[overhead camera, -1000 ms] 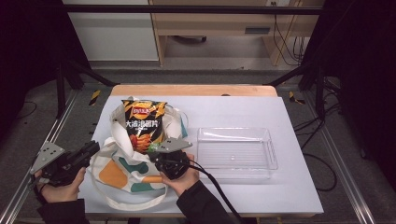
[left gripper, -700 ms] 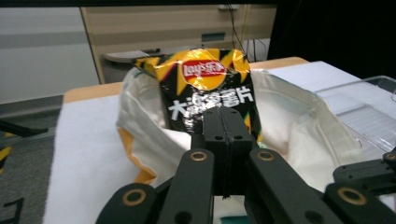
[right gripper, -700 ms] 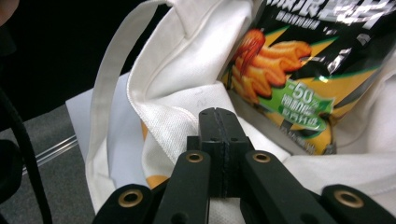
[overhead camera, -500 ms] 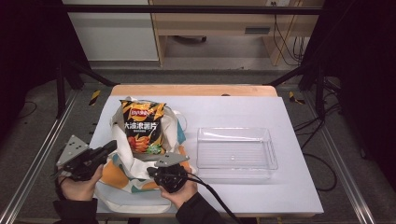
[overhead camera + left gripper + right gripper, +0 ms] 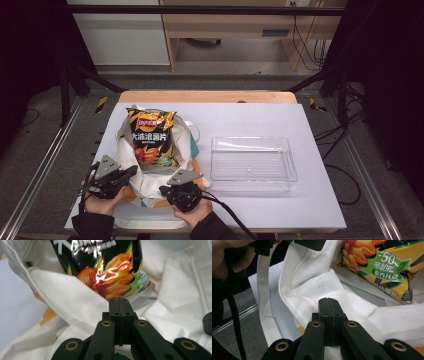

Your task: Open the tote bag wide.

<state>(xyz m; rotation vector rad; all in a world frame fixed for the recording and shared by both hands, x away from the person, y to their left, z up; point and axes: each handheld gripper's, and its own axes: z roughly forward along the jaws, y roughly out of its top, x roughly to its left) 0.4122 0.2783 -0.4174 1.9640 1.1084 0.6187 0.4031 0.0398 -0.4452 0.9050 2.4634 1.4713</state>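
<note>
A black and orange chips bag (image 5: 150, 137) lies with its lower end inside the mouth of a white tote bag (image 5: 150, 184) at the table's front left. My left gripper (image 5: 130, 173) is at the tote's near left rim, shut on the cloth. My right gripper (image 5: 164, 190) is at the near right rim, also shut on the cloth. In the left gripper view the shut gripper (image 5: 119, 301) meets the white hem of the tote (image 5: 75, 302) just below the chips bag (image 5: 110, 270). The right gripper (image 5: 329, 301) is shut at the tote's hem (image 5: 312, 301), with the chips bag (image 5: 382, 267) beyond.
A clear plastic tray (image 5: 250, 142) stands to the right of the tote on the white table top (image 5: 250, 117). The person's hand (image 5: 227, 255) with the left gripper is close at the upper left of the right gripper view. Metal rails run along both table sides.
My left gripper moved right from off the table's left side to the tote's rim. My right gripper drew back toward the person, and the tote's near rim bunched up.
</note>
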